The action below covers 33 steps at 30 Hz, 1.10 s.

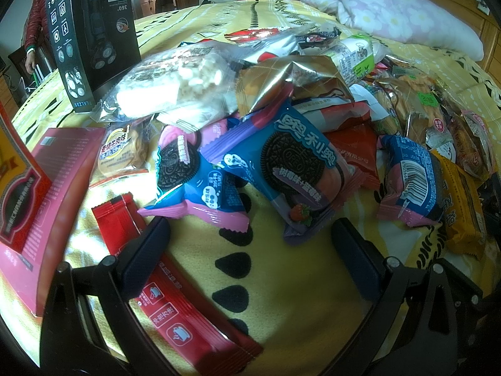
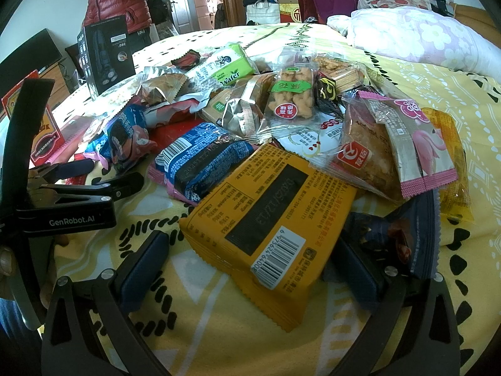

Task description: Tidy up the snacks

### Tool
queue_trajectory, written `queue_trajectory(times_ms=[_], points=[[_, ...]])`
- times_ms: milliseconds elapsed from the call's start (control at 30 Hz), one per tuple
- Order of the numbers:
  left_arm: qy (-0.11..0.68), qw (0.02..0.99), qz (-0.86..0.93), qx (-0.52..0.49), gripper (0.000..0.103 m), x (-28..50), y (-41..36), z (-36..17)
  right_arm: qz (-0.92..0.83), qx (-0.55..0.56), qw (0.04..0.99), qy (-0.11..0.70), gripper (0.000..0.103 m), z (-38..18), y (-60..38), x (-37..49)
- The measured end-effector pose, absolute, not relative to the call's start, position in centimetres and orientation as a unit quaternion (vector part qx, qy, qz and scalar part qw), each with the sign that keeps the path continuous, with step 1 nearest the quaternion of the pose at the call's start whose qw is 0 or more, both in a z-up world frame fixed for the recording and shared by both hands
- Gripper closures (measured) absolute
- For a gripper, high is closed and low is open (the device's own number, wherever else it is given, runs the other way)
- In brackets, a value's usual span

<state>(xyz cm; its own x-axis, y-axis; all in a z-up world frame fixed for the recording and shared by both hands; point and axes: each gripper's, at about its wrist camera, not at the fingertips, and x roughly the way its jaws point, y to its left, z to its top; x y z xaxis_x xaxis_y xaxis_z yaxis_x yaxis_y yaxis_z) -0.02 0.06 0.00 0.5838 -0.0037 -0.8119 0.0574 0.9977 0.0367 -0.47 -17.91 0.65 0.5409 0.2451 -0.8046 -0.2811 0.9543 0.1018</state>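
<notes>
Up close, left wrist view
Left hand-held gripper (image 1: 250,244): spread wide, nothing between its dark padded fingers (image 1: 147,250); it sits low over the bed (image 1: 281,297).
Bed cover: soft yellow fleece printed with black drops.
Snack pile (image 1: 281,109): loose on the bed ahead of the fingers, in no container.
Oreo packets (image 1: 291,169): glossy blue-and-pink film with crimped ends; one lies just ahead of the gap, another to its left, a third shows its barcode at the right.
Red sachet (image 1: 175,294): long, flat and shiny, running under the left finger.
Puffed rice bar (image 1: 175,84): clear wrapper, white knobbly contents.
Boxes: a black shaver carton (image 1: 90,34) stands upright at the far left; a flat maroon box (image 1: 50,194) is cut off by the frame.
Hard to read: wrappers at the right edge crowd together.

Right wrist view
Right hand-held gripper (image 2: 250,269): spread, its fingers on either side of the orange packet's near end, not pinching it.
Orange packet (image 2: 272,219): matte, rectangular, zigzag edges, barcode up.
Dark wrapper (image 2: 382,238): crumpled by the right finger, mostly hidden.
Pastry packet (image 2: 375,144): clear film with a pink strip, brown pastry inside.
Green wafer pack (image 2: 222,69): far side of the pile.
Pillow (image 2: 422,40): floral, at the far right of the bed.
Person (image 2: 119,0): red quilted jacket, standing beyond the bed.
</notes>
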Motion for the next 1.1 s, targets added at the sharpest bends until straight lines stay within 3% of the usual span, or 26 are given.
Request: queue_trajectory(times_ms=[1100], points=[[0.455, 0.890, -0.018, 0.027, 0.000, -0.17, 0.10, 0.18, 0.150, -0.019, 0.878, 0.455, 0.000, 0.64, -17.92, -0.47]])
